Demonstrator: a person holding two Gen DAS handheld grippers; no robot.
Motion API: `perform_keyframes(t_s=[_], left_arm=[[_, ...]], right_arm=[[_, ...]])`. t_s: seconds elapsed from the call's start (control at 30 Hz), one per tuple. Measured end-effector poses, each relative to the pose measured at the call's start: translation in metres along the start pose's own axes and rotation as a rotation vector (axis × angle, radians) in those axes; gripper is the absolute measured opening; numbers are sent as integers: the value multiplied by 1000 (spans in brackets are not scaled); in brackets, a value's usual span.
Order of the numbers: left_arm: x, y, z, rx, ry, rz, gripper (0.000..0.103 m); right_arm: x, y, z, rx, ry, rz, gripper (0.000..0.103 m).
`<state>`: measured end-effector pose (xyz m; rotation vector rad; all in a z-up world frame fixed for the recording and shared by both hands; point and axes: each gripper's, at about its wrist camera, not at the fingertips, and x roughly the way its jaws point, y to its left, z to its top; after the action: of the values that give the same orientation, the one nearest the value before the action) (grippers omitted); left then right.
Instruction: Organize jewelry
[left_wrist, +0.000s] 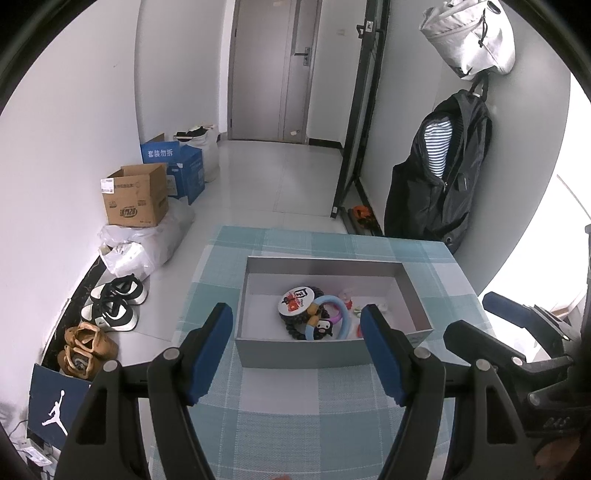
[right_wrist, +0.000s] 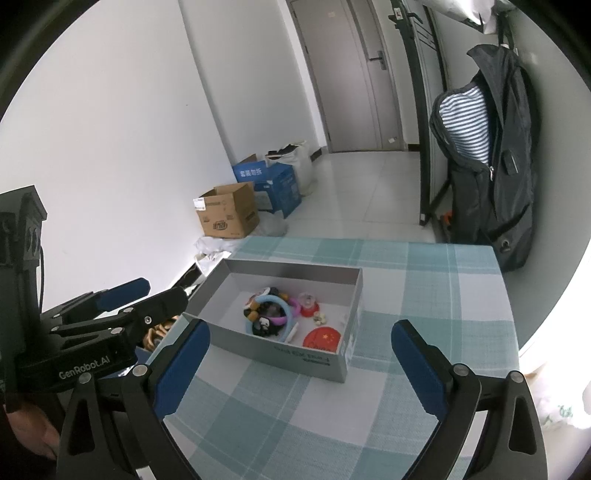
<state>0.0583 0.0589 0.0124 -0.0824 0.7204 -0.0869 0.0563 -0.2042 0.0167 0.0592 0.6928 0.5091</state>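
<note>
A: On the far half of the table (left_wrist: 288, 413), the grey box (left_wrist: 413, 295) lies with its long axis running left to right, parallel to the table's far edge. All the jewelry seems to be inside it already.

B: Which pieces does the person have there?

A: A light blue ring (left_wrist: 332, 317) with a black beaded bracelet (left_wrist: 295, 325) under it, a round badge (left_wrist: 295, 301) on top, and near the box's right end a red disc (right_wrist: 322, 338) and a small red-and-pink piece (right_wrist: 307, 303). The smallest items are too blurred to name.

B: And the two tools?

A: The left gripper (left_wrist: 297, 349) has its fingers wide apart and holds nothing; it stands over the near wall of the box, so the pile lies straight ahead of it. The right gripper (right_wrist: 300, 367) is also spread and empty, and the box lies ahead and a little to its left.

B: So which one is nearer?

A: The left one, it appears. The blue ring lies mostly flat, so a reach down from above would probably suit it.
</note>
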Motion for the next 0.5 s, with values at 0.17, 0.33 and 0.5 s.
perform_keyframes(t_s=[0.17,0.33,0.5], left_arm=[[0,1,-1,-7,-1,-1,67],[0,0,-1,-7,-2,0,67],[-1,-1,-2,4,-7,6,67]], right_arm=[[0,0,0,1,0,0,99],[1,2,2,-2,0,3,99],[2,5,3,-6,-1,8,99]])
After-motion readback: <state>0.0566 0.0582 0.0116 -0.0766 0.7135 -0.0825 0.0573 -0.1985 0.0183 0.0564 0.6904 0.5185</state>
